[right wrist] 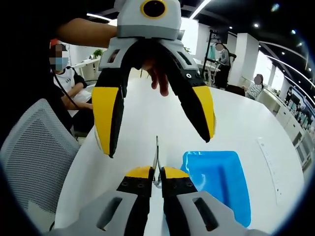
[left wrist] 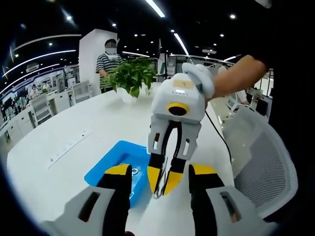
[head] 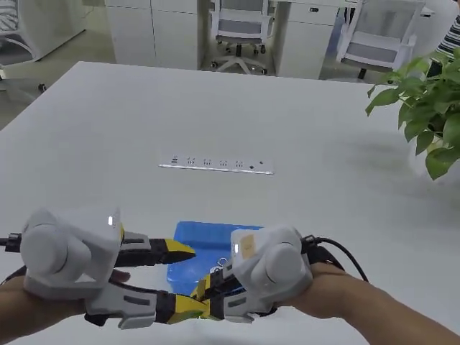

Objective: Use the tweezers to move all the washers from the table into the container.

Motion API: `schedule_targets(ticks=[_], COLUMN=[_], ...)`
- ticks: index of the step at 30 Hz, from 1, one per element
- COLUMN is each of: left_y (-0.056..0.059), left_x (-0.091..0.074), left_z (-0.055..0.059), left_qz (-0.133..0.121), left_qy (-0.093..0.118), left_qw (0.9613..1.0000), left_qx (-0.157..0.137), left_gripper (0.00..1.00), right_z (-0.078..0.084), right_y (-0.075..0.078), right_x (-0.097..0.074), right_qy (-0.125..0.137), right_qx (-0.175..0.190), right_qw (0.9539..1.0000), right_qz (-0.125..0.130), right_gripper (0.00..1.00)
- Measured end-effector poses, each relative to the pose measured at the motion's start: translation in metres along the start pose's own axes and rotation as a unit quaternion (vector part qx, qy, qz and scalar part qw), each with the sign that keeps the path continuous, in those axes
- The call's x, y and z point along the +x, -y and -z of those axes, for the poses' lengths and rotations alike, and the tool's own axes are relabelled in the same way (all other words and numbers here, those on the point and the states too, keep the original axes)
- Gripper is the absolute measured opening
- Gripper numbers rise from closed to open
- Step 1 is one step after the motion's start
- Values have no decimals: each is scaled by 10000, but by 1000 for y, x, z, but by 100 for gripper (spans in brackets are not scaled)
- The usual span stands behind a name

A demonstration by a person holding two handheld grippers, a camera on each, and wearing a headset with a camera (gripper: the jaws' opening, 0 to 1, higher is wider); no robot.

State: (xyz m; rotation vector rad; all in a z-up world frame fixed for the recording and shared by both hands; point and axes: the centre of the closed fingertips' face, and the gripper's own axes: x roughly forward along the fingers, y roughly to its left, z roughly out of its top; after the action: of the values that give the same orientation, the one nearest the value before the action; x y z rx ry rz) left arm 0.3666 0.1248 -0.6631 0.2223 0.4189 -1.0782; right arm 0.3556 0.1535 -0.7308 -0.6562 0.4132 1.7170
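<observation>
Blue container [right wrist: 216, 182] sits on table [head: 215, 115], washers too small to count; right gripper [right wrist: 152, 173] pinches tweezers [right wrist: 156, 152], left gripper [left wrist: 160, 171] spread, progress unclear.

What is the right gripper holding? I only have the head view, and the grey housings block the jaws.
Observer: In the right gripper view, the right gripper is shut on thin silver metal tweezers, which point straight out between its yellow-tipped jaws.
Operator: And the other one?
Observer: In the left gripper view, the left gripper is wide open, gripping nothing.
Operator: Where are the tweezer tips?
Observer: In the right gripper view they sit beside the shallow blue rectangular plastic container, over the bare white table, not over the container.
</observation>
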Motion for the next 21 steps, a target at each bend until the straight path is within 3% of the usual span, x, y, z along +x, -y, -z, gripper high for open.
schedule_targets(ticks=[8, 21], left_y=[-1, -4], left_x=[-5, -15], left_z=[4, 8], left_qz=[-223, -540], left_qy=[37, 101], left_qw=[9996, 9979], left_qx=[-194, -336], left_gripper=[74, 91], right_z=[-11, -26], right_y=[2, 12], right_x=[-8, -24], right_qy=[78, 222], right_qx=[-60, -18], right_qw=[10000, 9997], right_qz=[15, 87], right_gripper=[8, 8])
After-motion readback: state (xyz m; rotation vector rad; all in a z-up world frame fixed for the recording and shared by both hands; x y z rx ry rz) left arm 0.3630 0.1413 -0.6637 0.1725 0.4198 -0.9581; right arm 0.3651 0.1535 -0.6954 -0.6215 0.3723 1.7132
